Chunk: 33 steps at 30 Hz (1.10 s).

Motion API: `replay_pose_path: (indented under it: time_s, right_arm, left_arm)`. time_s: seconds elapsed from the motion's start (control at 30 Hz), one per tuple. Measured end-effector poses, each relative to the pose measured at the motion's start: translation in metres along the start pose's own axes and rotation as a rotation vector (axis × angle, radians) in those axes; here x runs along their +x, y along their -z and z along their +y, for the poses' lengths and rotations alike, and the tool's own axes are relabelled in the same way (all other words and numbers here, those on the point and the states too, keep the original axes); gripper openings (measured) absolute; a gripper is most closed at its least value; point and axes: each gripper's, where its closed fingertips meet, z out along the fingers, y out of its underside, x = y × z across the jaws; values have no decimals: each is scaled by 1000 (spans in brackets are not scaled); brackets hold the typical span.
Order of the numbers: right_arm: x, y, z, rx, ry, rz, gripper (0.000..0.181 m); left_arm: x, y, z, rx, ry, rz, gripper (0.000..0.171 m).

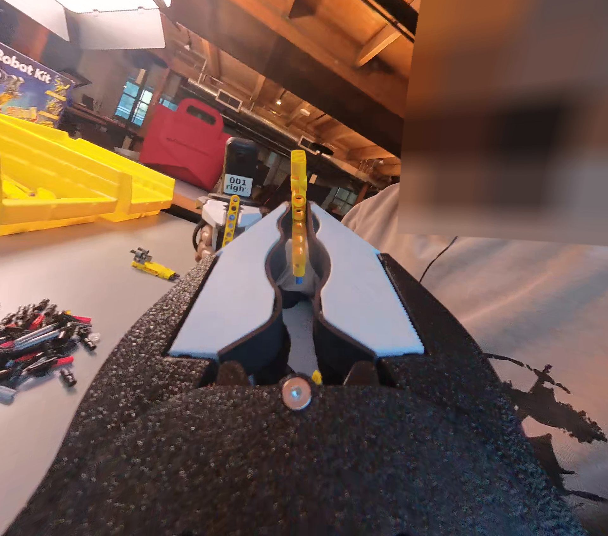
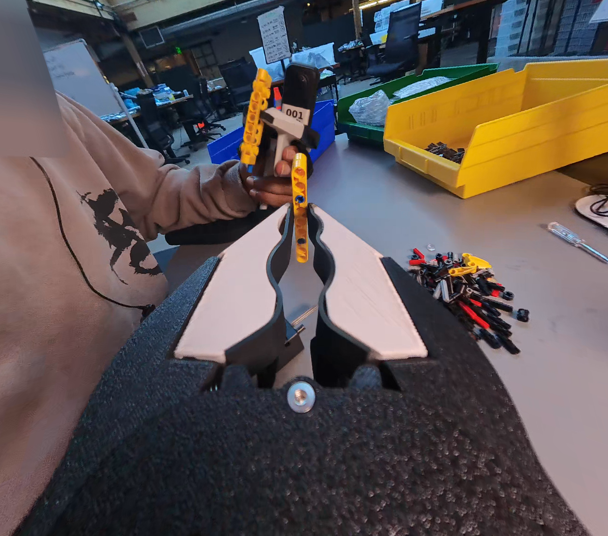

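Here the left gripper has its jaws pinching a yellow plastic beam assembly with a row of holes, which stands upright toward twelve o'clock. The right gripper likewise pinches a thin yellow holed plastic beam at the jaw tips. A pile of small black, red and grey plastic pins lies on the grey table at three o'clock.

bare grey tabletop lies open between the two raised grippers and the yellow bin. to the right, a heap of small black and red pins and a screwdriver block the surface; the person's sleeve closes the left.
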Motion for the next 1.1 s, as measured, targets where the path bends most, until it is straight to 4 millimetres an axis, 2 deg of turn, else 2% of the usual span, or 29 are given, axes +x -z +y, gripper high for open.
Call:
replay_pose_path:
  time_s: [0.1, 0.17, 0.23, 0.3, 0.37, 0.47, 0.53, 0.6, 0.67, 0.73, 0.83, 0.97, 1.1]
  right_arm:
    - [-6, -1, 4, 12, -8, -17, 7]
    - [-6, 0, 3, 31, -31, -26, 7]
    - [-3, 1, 1, 50, -59, -24, 7]
    - [0, 3, 2, 61, -98, -30, 6]
    - [2, 4, 4, 71, -130, -34, 6]
    - [2, 1, 8, 61, -159, -42, 6]
    - [1, -2, 12, 42, -157, -44, 6]
    - [-1, -4, 17, 23, -150, -42, 6]
    - [-2, -7, 20, 4, -146, -45, 6]
    - [-3, -11, 25, -20, -134, -42, 7]
    - [-8, -19, 30, -58, -95, -48, 7]
    - [-17, -28, 29, -52, -89, -72, 7]
    - [-22, -34, 29, -52, -85, -82, 7]
  left_arm:
    - [-5, 0, 7, -35, 18, -27, 6]
    - [-18, 0, 19, -117, 47, -101, 5]
    - [-54, 11, 53, -328, 50, -326, 6]
    - [-82, 34, 86, -562, 4, -539, 6]
    - [-89, 45, 107, -708, -6, -602, 6]
    - [-96, 54, 123, -801, 8, -658, 14]
    - [-100, 58, 124, -812, 3, -687, 23]
    - [-101, 53, 112, -757, -41, -690, 30]
    - [-92, 38, 89, -655, -151, -643, 31]
    - [-73, 18, 76, -585, -221, -547, 28]
    - [-56, -2, 80, -564, -275, -450, 23]
    - [-51, -15, 91, -545, -244, -393, 26]
    - [-49, -21, 94, -517, -201, -357, 7]
